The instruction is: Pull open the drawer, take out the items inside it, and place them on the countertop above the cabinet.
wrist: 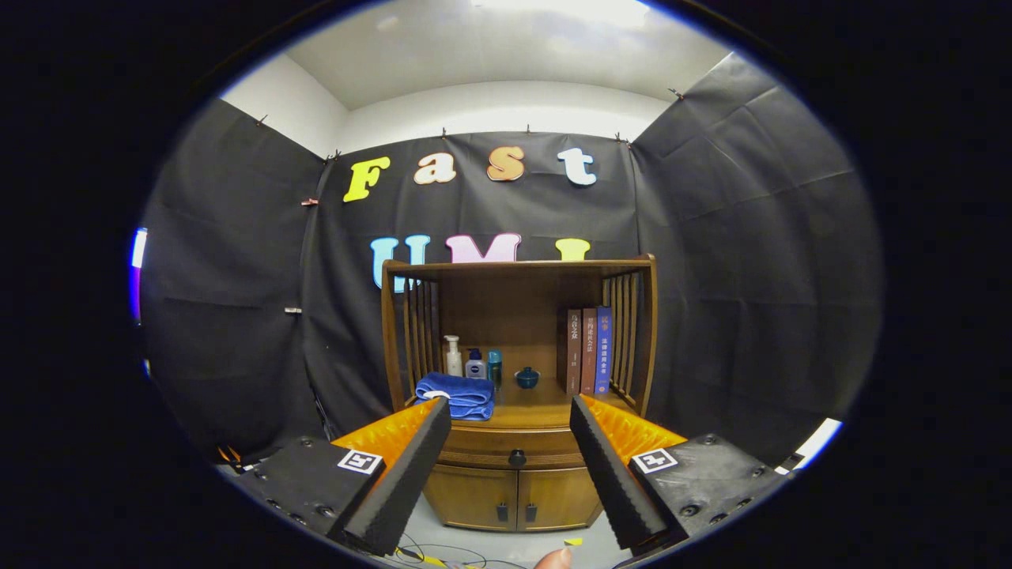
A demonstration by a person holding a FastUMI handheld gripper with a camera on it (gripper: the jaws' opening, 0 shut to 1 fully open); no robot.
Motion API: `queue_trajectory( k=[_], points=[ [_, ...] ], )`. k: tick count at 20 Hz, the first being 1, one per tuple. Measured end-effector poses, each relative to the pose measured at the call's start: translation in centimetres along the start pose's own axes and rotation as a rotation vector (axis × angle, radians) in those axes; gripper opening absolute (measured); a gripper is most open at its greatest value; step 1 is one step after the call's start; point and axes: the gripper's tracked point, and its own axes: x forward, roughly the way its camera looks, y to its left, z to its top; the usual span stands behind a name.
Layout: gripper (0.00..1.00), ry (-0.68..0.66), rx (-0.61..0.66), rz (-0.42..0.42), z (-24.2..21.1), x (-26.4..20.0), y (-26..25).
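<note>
- Gripper (510, 415): fingers standing spread apart, gripping nothing.
- Drawer (515, 447): sitting closed beyond the fingers, its knob (517, 457) showing between them.
- Towel (458, 394): lying on the countertop (531, 412) just past the left finger.

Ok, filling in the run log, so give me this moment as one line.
stage: approach | hand-held gripper: open, short of cabinet | drawer: closed, knob ahead between fingers | countertop: blue towel, bottles, books

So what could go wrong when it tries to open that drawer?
The gripper is open and well back from the wooden cabinet's drawer, which is shut. Its small dark round knob gives little to hold, so the fingers might slip off. Later, the folded blue towel and small dark bowl crowd the countertop, so placing items could bump them.
</note>
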Motion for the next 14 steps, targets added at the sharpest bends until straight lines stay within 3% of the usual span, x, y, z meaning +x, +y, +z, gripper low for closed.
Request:
queue_trajectory(
  k=[6,14],
  points=[
    [0.99,-0.038,0.004,0.032,-3.2,6.8,1.1],
    [0.99,0.065,-0.011,0.024,-15.7,16.6,0.6]
  ],
)
